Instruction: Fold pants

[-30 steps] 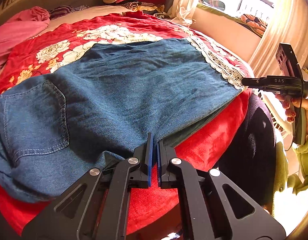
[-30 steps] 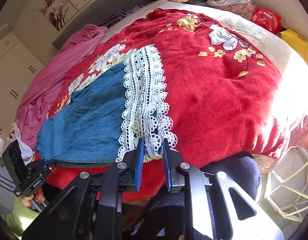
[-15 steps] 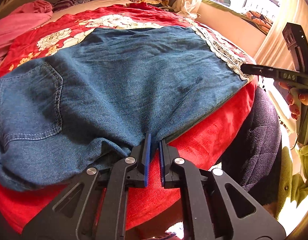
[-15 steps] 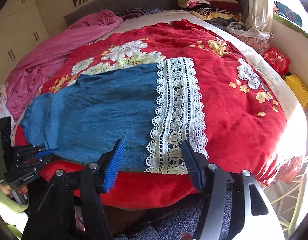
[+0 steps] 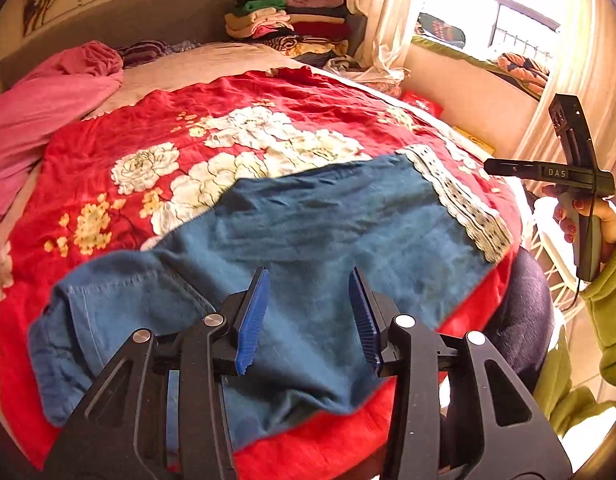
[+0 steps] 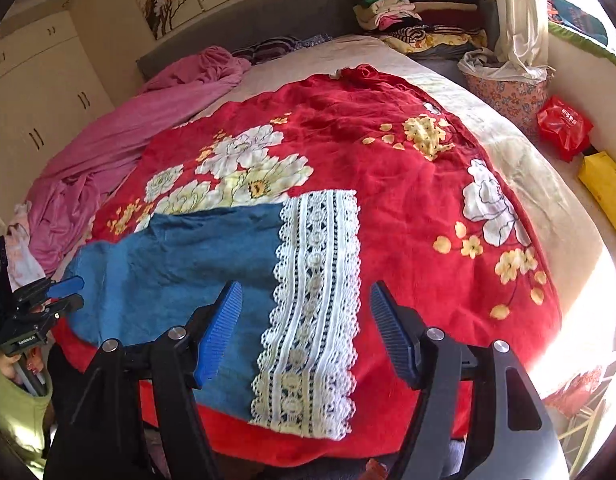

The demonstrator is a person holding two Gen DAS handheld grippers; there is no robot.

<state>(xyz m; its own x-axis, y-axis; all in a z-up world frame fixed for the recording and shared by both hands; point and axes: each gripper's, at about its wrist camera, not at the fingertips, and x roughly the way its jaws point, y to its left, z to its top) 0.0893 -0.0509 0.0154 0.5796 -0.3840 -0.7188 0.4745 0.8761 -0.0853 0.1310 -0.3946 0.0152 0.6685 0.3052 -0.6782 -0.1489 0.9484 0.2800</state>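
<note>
Blue denim pants [image 5: 328,232] lie flat on a red floral blanket [image 5: 120,136], legs laid together, with a white lace hem [image 6: 316,280] at the right end. My left gripper [image 5: 308,276] hovers above the waist end near the bed's front edge. Its jaws are opening and nothing is pinched between the blue pads. My right gripper [image 6: 306,296] hangs over the lace hem and denim [image 6: 180,264], jaws wide and still opening, holding nothing. Each gripper shows in the other's view: the right gripper [image 5: 492,168] in a hand, the left gripper [image 6: 74,291] at the left edge.
A pink blanket [image 5: 48,100] is bunched at the far left of the bed. Stacks of folded clothes [image 5: 288,20] sit by the headboard. A red bag [image 6: 564,128] and a yellow bag [image 6: 604,188] lie on the floor at the right. A white wire rack [image 5: 556,248] stands by the curtain.
Both grippers were shut on the pants' near edge, the right on the lace. Both have let go, opened and lifted back from the bed; the pants stay flat.
</note>
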